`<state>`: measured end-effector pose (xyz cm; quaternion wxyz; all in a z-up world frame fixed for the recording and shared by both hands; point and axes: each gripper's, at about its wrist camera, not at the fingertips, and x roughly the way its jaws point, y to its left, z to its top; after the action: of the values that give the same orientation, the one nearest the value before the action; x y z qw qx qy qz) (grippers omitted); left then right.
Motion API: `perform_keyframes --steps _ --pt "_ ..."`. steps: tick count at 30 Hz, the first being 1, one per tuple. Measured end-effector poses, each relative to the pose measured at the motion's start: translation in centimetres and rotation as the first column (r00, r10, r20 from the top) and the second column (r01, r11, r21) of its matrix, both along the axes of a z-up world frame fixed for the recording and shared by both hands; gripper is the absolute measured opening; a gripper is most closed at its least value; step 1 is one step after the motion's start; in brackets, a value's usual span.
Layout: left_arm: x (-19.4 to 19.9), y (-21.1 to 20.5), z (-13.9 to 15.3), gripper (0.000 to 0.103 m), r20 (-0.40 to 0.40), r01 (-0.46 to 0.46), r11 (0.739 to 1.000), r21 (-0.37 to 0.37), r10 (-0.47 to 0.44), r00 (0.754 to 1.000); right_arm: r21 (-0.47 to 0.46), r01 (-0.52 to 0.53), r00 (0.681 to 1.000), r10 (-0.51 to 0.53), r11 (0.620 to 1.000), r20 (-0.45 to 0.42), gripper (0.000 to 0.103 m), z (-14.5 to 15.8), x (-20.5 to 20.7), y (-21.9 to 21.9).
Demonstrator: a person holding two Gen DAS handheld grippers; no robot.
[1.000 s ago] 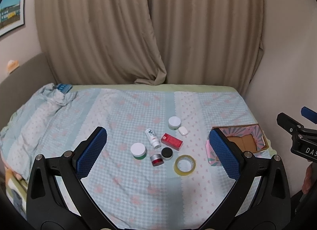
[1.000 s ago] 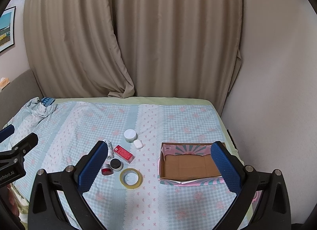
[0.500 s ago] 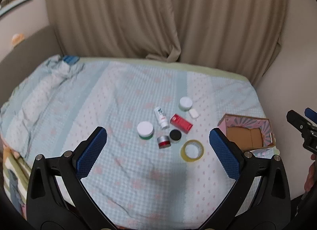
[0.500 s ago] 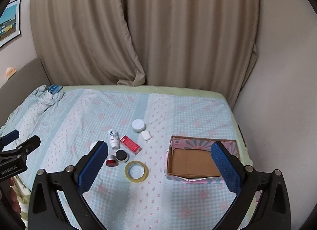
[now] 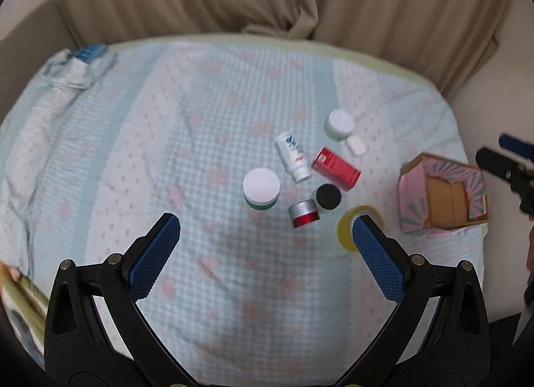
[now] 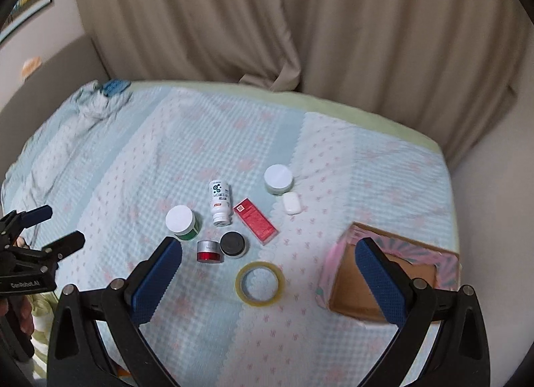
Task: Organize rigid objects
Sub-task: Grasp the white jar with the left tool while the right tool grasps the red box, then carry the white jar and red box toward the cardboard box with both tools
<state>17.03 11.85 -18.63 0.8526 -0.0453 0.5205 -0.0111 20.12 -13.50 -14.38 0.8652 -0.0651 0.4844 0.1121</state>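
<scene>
Both hand-held grippers, left (image 5: 263, 230) and right (image 6: 268, 257), hang spread over seemingly loose bedspread (image 6: 200, 140) items.

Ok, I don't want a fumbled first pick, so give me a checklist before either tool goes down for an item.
1. Left tool open, holding nothing: ok.
2. Right tool open, holding nothing: ok.
3. Cardboard box open on top, nothing seen inside: ok.
4. Tape roll lying flat, apart from its neighbours: ok.
5. Red box clear of the white bottle: cannot tell, they lie close.
</scene>
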Motion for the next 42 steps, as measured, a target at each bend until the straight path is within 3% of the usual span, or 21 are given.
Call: perform_keyframes --steps 10,16,20,22,26,29,33,35,37,38,42 --pt "8.2 -0.1 -13.3 0.102 -0.186 0.086 0.996 -0.014 -0.088 0.979 -0.048 -0.123 0.983 0.115 0.991 -0.144 0.103 -11.2 8.9 4.0" --pt "11.0 -0.3 -19.1 0.102 -0.269 0.052 0.998 -0.030 -0.058 0.961 -0.097 -0.230 0.945 0.198 0.968 -0.261 0.102 -18.4 13.1 5.5" --pt "12.6 -0.6 -22.4 0.102 -0.320 0.026 0.999 -0.035 -0.036 0.947 -0.101 -0.279 0.907 0.228 0.955 -0.353 0.093 -22.7 15.7 5.9" --pt "13.3 -0.8 -23.7 0.102 -0.334 0.028 0.999 -0.028 -0.036 0.942 -0.100 -0.301 0.885 0.239 0.948 -0.399 0.085 -24.6 16.8 6.1" --pt "14.1 -1.3 -26.0 0.097 -0.368 0.031 1.000 -0.003 -0.030 0.930 -0.098 -0.364 0.841 0.282 0.926 -0.461 0.081 -27.9 17.9 6.8" --pt "14.5 -1.6 -27.2 0.095 -0.377 0.027 1.000 0.009 -0.021 0.926 -0.118 -0.424 0.807 0.316 0.898 -0.498 0.070 -30.0 18.1 7.5" --pt "15.1 -2.1 -28.5 0.090 -0.380 0.021 1.000 0.012 -0.014 0.925 -0.153 -0.488 0.774 0.345 0.859 -0.531 0.059 -31.6 17.9 8.1" --pt "15.4 -2.8 -29.5 0.083 -0.381 0.030 0.999 0.028 -0.017 0.924 -0.169 -0.524 0.757 0.366 0.835 -0.542 0.055 -32.1 17.4 8.3" --pt "15.6 -3.5 -29.8 0.081 -0.373 0.053 0.997 0.053 -0.029 0.927 -0.183 -0.549 0.745 0.378 0.816 -0.549 0.048 -32.5 17.0 8.4" --pt "15.6 -3.7 -29.8 0.073 -0.366 0.059 0.997 0.056 -0.035 0.930 -0.188 -0.560 0.739 0.384 0.807 -0.554 0.041 -32.8 16.7 8.4" --pt "15.8 -4.6 -30.0 0.068 -0.352 0.083 0.994 0.070 -0.054 0.934 -0.183 -0.564 0.738 0.393 0.805 -0.549 0.040 -33.0 15.7 8.6"
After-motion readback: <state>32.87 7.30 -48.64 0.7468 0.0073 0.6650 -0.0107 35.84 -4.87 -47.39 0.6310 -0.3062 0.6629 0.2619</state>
